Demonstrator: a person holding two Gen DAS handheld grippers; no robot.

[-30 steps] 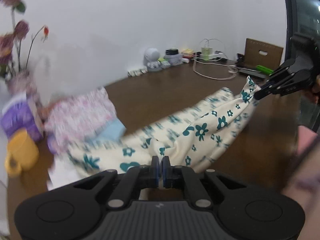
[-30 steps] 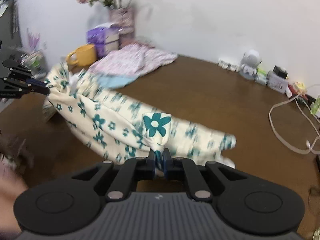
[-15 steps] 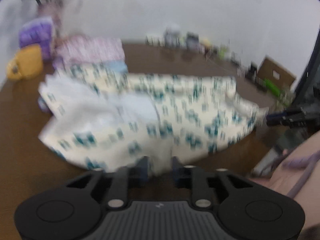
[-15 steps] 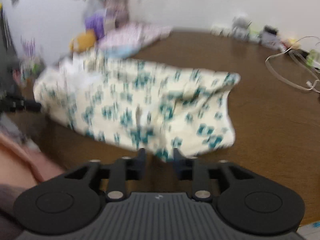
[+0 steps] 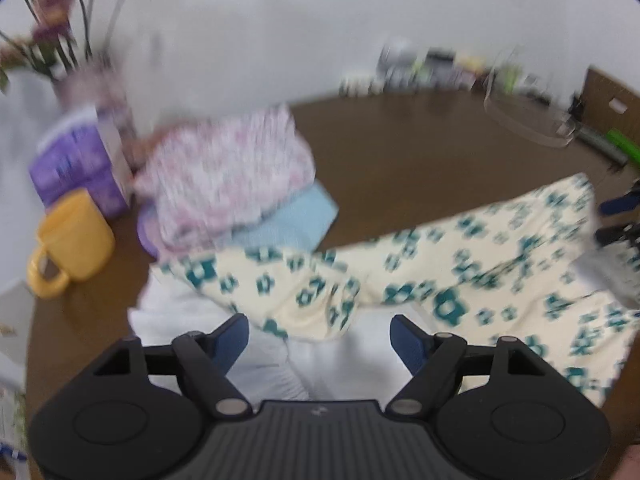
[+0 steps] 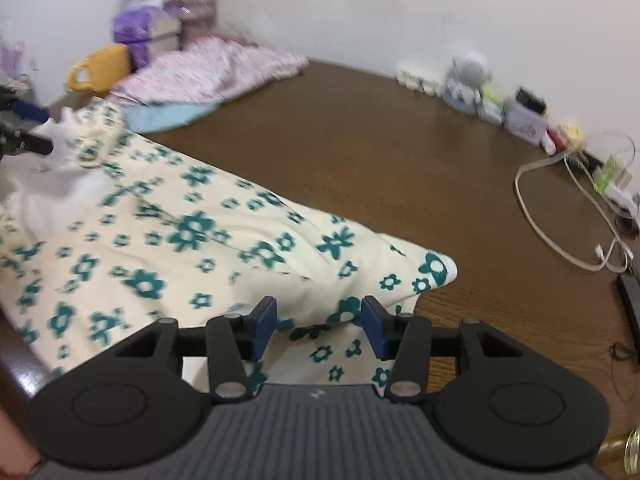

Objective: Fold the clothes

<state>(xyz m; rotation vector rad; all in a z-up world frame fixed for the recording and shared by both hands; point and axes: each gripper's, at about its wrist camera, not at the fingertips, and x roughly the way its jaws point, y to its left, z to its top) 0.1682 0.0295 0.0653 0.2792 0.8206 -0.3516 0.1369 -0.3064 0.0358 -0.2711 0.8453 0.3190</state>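
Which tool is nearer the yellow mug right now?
Left. The left tool is over the garment end beside the yellow mug; the right tool, jaws opening, is at the far end.

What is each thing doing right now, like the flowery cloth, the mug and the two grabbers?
Flowery cloth: lying spread on the table, let go.
Left gripper: jaws opening, over the cloth.
Right gripper: jaws opening, over the cloth.
Pink cloth: piled on a blue one.
Mug: upright.

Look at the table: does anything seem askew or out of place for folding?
The floral garment lies rumpled and slanted across the table, white lining turned out at one end. A loose cable sprawls nearby. Nothing looks spilled or damaged.
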